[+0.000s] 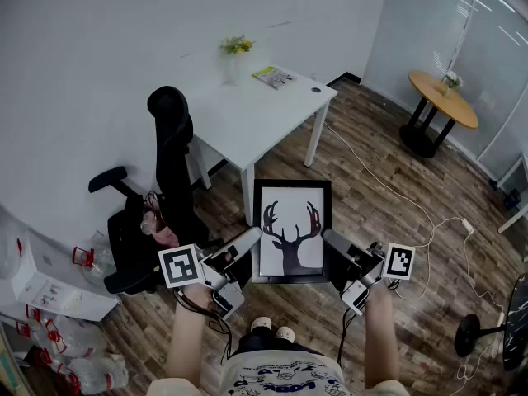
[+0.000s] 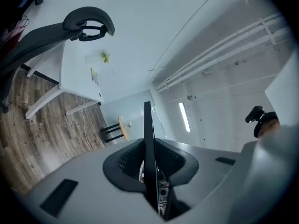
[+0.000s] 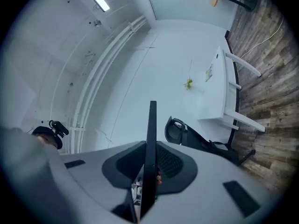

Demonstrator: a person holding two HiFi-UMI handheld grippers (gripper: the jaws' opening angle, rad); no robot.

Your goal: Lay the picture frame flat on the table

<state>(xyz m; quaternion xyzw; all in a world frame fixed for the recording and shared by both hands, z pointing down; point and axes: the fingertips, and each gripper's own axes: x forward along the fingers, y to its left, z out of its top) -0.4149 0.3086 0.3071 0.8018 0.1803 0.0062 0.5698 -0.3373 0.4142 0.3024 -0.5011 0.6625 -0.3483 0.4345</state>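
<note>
Reaching forward with both forearms, left gripper (image 1: 250,238) and right gripper (image 1: 332,239) side by side, angled slightly upward. Clamped narrowly on opposite side edges of the picture frame (image 1: 290,198), pads pressing both faces.

One frame (image 1: 291,231), centre. Two tongs, lower middle: left tongs (image 1: 250,239), right tongs (image 1: 330,240). Two benches: white bench (image 1: 247,115) upper centre, round bench (image 1: 443,99) upper right. Two plants, one per bench: left plant (image 1: 237,46), right plant (image 1: 450,79). One chair (image 1: 169,143), left. One fan (image 1: 472,333), lower right.
</note>
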